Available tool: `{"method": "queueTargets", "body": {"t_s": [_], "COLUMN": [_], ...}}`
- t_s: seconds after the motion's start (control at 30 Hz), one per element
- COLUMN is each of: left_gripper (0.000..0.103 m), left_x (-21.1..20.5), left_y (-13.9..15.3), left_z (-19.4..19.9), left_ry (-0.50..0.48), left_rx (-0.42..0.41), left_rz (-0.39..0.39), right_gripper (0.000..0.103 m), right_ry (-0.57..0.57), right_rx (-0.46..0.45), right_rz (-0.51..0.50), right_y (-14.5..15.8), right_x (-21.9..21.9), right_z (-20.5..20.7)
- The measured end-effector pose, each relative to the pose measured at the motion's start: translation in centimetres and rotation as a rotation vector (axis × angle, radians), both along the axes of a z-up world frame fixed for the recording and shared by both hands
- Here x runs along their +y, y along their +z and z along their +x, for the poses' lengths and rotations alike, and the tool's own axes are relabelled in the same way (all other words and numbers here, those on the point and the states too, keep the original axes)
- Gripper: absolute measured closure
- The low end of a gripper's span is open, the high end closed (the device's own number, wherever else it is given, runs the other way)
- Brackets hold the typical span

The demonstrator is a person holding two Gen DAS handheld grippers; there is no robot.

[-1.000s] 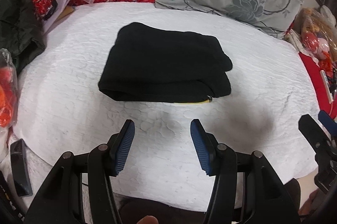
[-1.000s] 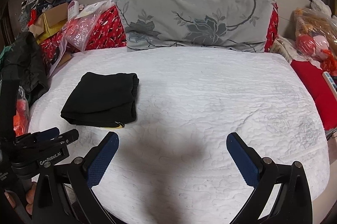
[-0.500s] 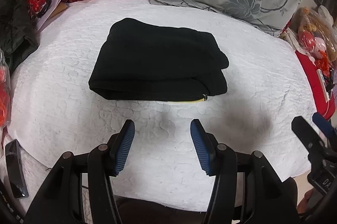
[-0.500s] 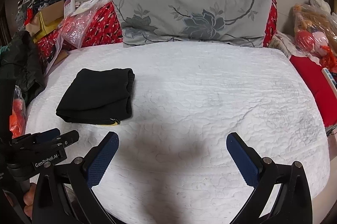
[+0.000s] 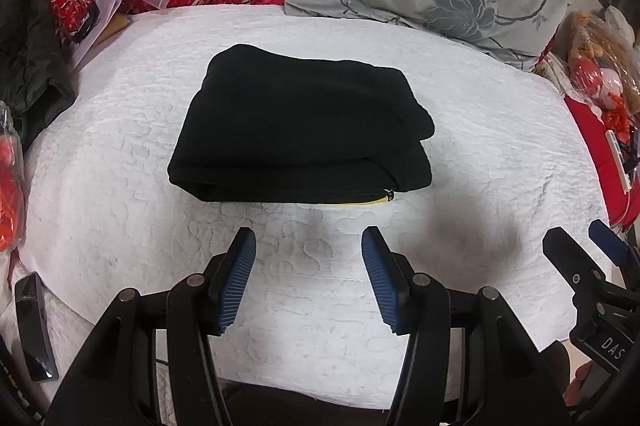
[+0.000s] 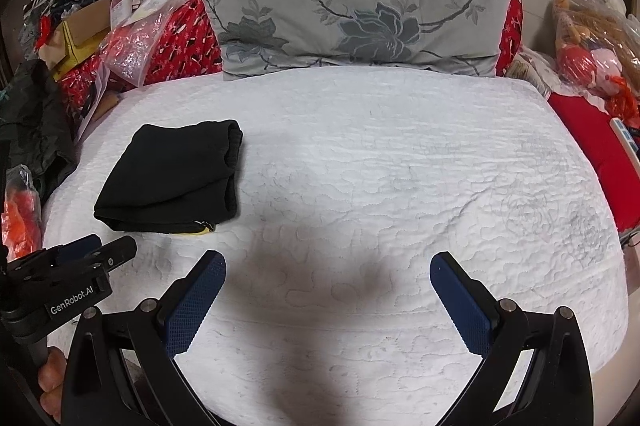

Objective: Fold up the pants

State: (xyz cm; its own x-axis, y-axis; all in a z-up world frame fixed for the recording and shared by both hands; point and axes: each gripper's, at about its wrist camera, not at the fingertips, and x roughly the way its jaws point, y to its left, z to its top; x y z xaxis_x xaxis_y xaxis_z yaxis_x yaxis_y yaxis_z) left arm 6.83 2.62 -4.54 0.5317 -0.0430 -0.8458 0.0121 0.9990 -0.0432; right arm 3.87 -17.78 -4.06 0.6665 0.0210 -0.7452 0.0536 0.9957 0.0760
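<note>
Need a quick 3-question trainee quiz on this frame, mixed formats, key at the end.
1. True or false: the left gripper is shut on the pants.
2. Multiple choice: the pants lie A) spread flat at full length, B) folded into a compact stack on the white quilt, C) draped over the grey pillow.
3. Fill in: in the right wrist view, the right gripper hangs over bare quilt and the pants lie to its ____.

Key
1. False: both grippers are open and hold nothing.
2. B
3. left
</note>
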Motion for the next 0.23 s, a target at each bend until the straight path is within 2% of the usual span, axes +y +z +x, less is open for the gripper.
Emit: {"method": "queueTargets", "body": {"t_s": [0.23], "left_gripper": [0.049], "left_x": [-0.11], "left_y": [0.00], "left_z": [-0.04], "left_ry": [0.004], "left_rx": [-0.004], "left_rz": [0.011], "right_gripper": [0.000], "right_ry": [-0.003], "right_rx": [0.009], "right_rz": [-0.001], "right_y": [-0.28], "right_x": [-0.21], "right_z": [0.31]}}
